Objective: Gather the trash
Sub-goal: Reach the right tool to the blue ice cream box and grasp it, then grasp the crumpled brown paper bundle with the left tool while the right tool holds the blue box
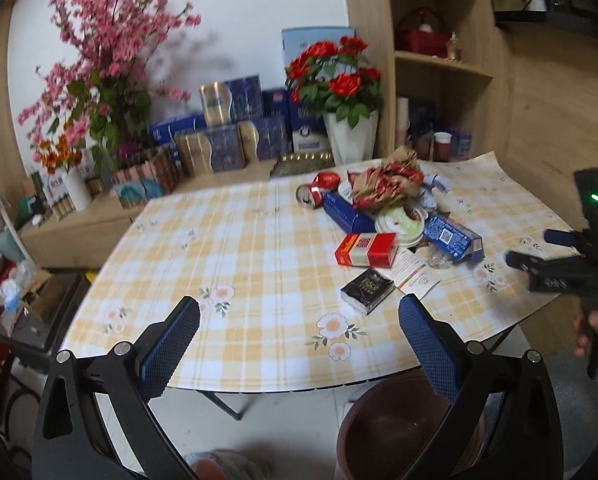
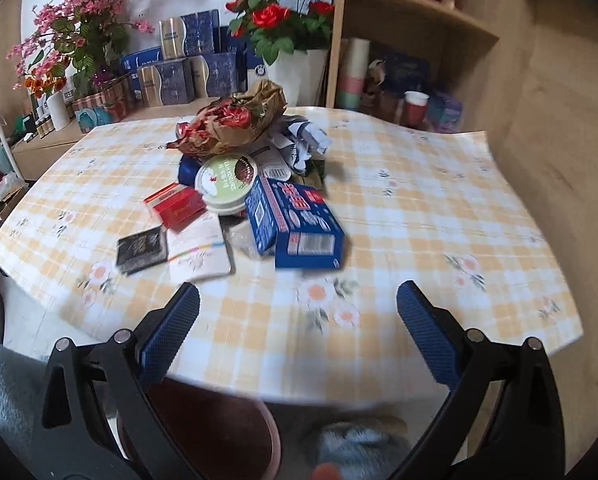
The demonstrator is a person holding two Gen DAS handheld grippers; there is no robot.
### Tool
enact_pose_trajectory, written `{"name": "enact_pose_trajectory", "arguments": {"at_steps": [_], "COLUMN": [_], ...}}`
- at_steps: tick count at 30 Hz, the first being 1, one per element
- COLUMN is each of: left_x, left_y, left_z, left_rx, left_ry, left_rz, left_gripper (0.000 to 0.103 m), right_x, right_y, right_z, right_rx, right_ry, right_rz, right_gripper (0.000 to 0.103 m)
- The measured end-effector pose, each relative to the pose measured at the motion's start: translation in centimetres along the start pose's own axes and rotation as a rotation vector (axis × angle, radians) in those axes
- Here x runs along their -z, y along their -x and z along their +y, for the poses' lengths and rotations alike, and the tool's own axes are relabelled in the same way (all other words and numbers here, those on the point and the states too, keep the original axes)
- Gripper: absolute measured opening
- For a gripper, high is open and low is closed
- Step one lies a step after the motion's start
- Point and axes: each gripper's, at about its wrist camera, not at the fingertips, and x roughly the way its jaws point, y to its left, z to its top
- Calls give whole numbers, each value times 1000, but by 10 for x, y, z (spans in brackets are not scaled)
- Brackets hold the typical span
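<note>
Left wrist view looks over the checked worktop (image 1: 239, 248) with the left claw (image 1: 299, 312) spread wide and empty above its near edge. A heap of trash lies toward the far right: a crushed red can (image 1: 317, 192), crumpled brown-and-red paper (image 1: 383, 184), a round lidded tub (image 1: 403, 220), a blue carton (image 1: 453, 238), a red-and-white pack (image 1: 367, 250), a small black pack (image 1: 367, 291) and a white card (image 1: 417, 274) touching it. Only this view shows the can, and the right claw (image 1: 527, 250) from outside, held by a hand (image 1: 597, 330) at the right edge, hovering beside the heap with its fingers parted. A brown bin (image 1: 399, 424) stands on the floor under the near edge.

Right wrist view, somewhat blurred, faces the same heap from the other side. The right claw (image 2: 299, 312) is released, nothing between its pads. Here the blue carton (image 2: 295, 220) is nearest, its printed face visible, with the tub (image 2: 227, 184) behind it, crumpled white-and-blue paper (image 2: 303, 140) beside the brown paper (image 2: 235, 120), and the bin (image 2: 207, 428) below.
</note>
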Motion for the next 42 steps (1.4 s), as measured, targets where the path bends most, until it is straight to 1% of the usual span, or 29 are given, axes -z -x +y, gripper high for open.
{"name": "enact_pose_trajectory", "arguments": {"at_steps": [5,7,9,11,12,13,14,16,18,19,20,22,24,25,26,27,28,30,34,36,39,40,42], "left_x": [3,3,3,4,4,5,5,7,9,9,10,9,10,10,9,9,8,6,-7,-19,-43,-55,-70], "left_y": [-20,-28,-36,-40,-43,-45,-48,-52,-54,-56,-57,-60,-62,-64,-65,-66,-69,-72,-84,-95,-117,-129,-142], "left_z": [8,13,18,22,23,24,24,25,26,26,26,26,27,27,27,26,24,19,4,-7,-27,-38,-55], "left_rx": [-16,-9,-3,2,2,6,11,31,57,61,64,67,68,70,72,76,81,87,130,159,223,253,278], "left_ry": [26,46,71,81,83,84,83,89,102,106,107,109,112,114,116,117,114,102,85,78,71,68,53], "left_rz": [33,45,60,69,73,76,80,84,86,90,92,95,97,101,104,107,111,116,120,115,112,103,81], "left_gripper": [97,97,97,97,97,97,97,97,97,97,97,97,97,97,97,97,97,97,97,97,97,97,97], "right_x": [-37,-46,-56,-60,-61,-61,-63,-61,-55,-52,-50,-47,-46,-46,-46,-46,-46,-45,-48,-45,-43,-39,-27], "right_y": [-63,-85,-111,-128,-140,-149,-153,-163,-174,-175,-173,-169,-160,-155,-150,-145,-143,-137,-120,-107,-92,-87,-73], "right_z": [5,9,13,14,13,12,11,10,4,0,-5,-14,-20,-24,-27,-31,-35,-45,-60,-65,-74,-77,-82], "right_rx": [-34,-39,-23,-22,-26,-18,9,-25,-60,-77,-98,-132,-145,-144,-143,-145,-146,-152,-160,-155,-135,-131,-145], "right_ry": [0,0,5,-7,-25,-41,-40,-50,-105,-142,-183,-237,-264,-270,-272,-276,-279,-294,-312,-320,-340,-347,-372], "right_rz": [59,86,132,171,205,229,226,258,311,313,304,290,266,250,236,218,211,197,128,86,27,10,-31], "right_gripper": [97,97,97,97,97,98,98,97,95,90,86,83,78,70,59,54,44,41,40,40,40,40,40]}}
